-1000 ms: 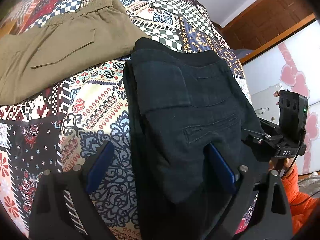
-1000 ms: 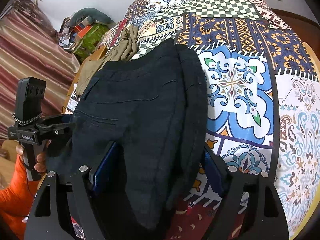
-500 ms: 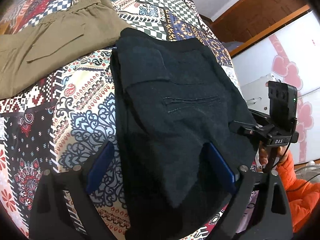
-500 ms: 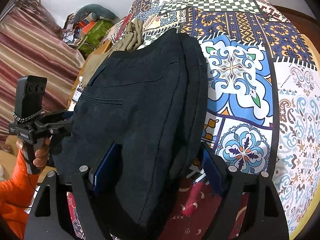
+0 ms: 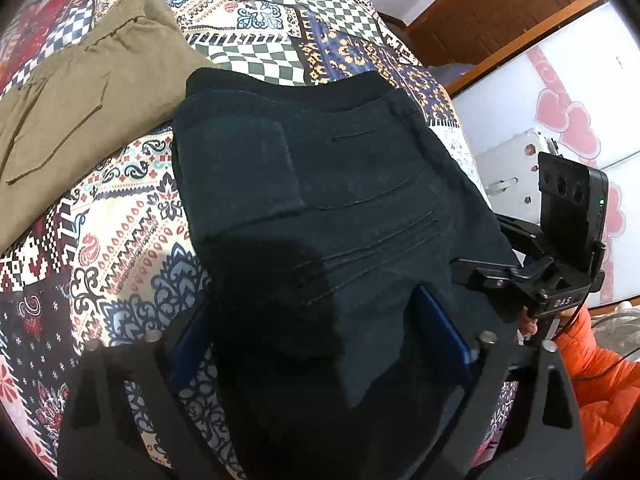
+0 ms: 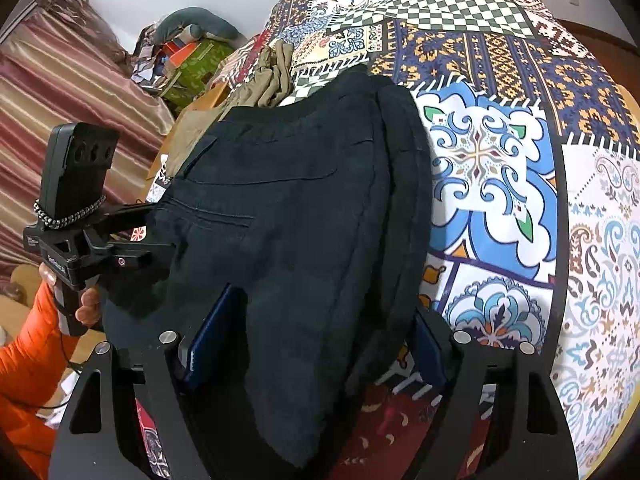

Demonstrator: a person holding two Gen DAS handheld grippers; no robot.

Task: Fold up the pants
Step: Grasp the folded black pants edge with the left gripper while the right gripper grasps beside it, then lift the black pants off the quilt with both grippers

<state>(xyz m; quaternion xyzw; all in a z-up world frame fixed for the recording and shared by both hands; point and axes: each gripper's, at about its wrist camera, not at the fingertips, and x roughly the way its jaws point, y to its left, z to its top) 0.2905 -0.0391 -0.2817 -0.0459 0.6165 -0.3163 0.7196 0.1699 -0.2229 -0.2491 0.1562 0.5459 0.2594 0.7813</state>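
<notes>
Black pants (image 5: 340, 200) lie folded on the patchwork bedspread (image 5: 120, 240), back pocket seams up and waistband at the far end. My left gripper (image 5: 312, 320) straddles their near left corner; its jaws are closing, a loose flap of cloth stands between the blue pads, and neither pad visibly presses it. My right gripper (image 6: 324, 312) straddles the near right part of the black pants (image 6: 304, 208); its jaws are closing too, and the thick fold nearly fills the gap. Each view shows the other gripper's black housing beside the pants.
Folded khaki pants (image 5: 72, 120) lie to the far left on the bed, also visible as khaki pants (image 6: 264, 80). An orange sleeve (image 5: 600, 380) holds the right unit. A white wardrobe with pink hearts (image 5: 568, 120), a striped curtain (image 6: 60, 92) and a clutter pile (image 6: 192, 52) surround the bed.
The left gripper has shifted sideways and rolled, so the cloth's edge now reaches its left pad. Both pairs of jaws stand a little narrower. The black pants still lie flat.
</notes>
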